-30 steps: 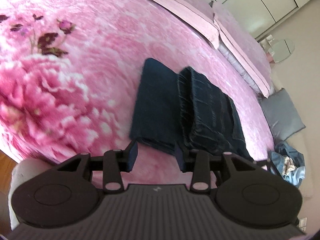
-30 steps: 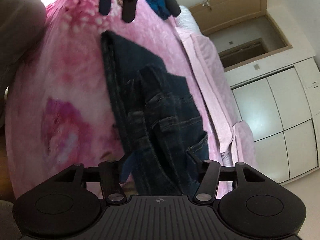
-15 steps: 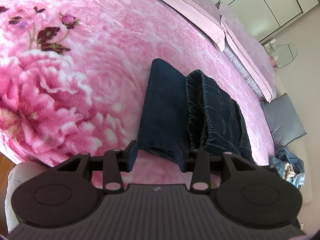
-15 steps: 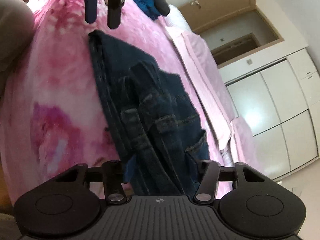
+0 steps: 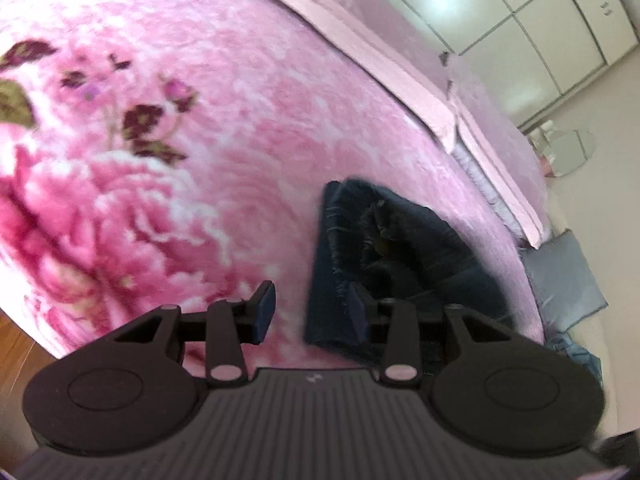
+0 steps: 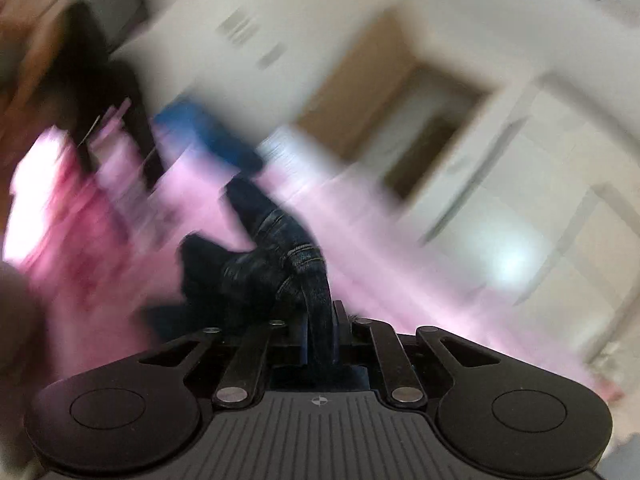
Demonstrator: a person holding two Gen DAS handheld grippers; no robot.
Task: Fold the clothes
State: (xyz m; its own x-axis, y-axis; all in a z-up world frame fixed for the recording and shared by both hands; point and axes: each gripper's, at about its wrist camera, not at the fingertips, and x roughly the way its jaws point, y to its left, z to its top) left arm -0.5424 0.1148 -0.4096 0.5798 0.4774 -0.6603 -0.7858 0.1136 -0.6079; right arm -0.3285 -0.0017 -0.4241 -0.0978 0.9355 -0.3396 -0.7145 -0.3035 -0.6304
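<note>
So the dark blue jeans are sitting in a bunched, partly folded heap on the bed, on top of a pink floral blanket, over toward the side with the folded-back pink sheet. The left gripper hangs just above the near edge of the heap with its jaws spread wide and nothing between them; one fingertip sits over bare blanket, the other over the denim edge. The right gripper has its jaws clamped tight on a thick fold of the jeans, seam and stitching visible right in front of the camera, with the rest of the denim trailing down toward the blanket. That right wrist view is super smeared with blur, so the room behind is mostly mush: a blue cloth on the bed, pale wardrobe doors beyond it
</note>
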